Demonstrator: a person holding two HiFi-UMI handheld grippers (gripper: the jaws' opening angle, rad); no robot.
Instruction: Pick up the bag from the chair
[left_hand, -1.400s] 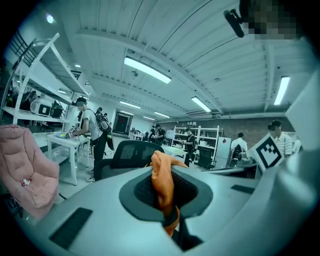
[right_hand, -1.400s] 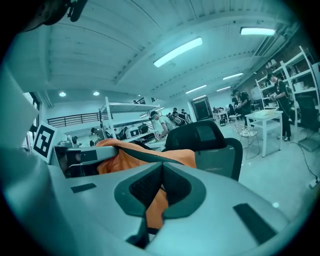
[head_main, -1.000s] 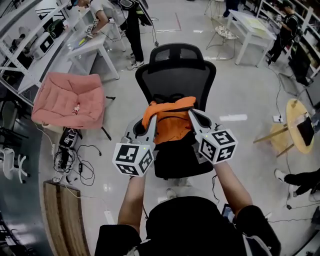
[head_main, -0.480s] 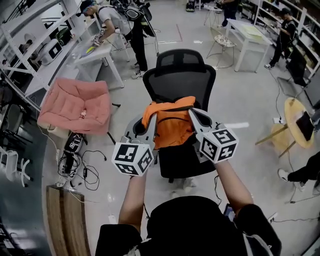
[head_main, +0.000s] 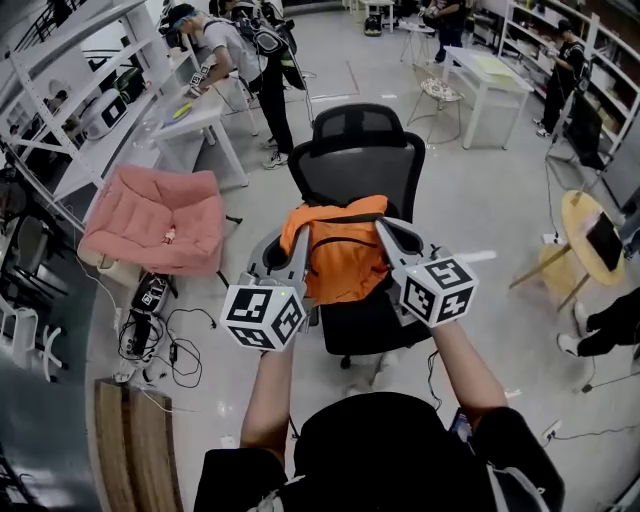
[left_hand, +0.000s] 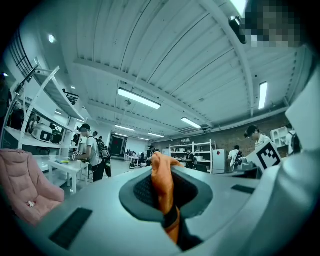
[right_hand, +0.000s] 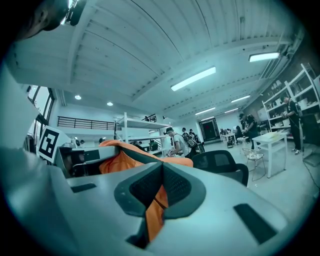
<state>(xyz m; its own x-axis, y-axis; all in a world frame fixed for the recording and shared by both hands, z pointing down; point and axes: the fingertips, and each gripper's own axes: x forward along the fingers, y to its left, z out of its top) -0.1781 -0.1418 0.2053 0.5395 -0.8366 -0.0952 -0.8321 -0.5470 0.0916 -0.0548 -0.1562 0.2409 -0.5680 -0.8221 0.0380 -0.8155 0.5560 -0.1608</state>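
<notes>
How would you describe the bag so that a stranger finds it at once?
Find the black chair mid-floor. Just in front of it, the left gripper and the right gripper clamp the bag by its two sides. It is the only bright orange thing, with black trim.

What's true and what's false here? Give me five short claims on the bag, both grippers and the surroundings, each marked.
1. The left gripper is shut on the orange bag. True.
2. The right gripper is open and empty. False: its jaws are clamped on orange fabric of the bag.
3. The bag lies on the pink cushioned chair. False: it is held between the two grippers, in front of the black office chair.
4. In the head view, the pink cushioned chair stands left of the black office chair. True.
5. Nobody else is in the room. False: several people stand at the white tables at the back.
</notes>
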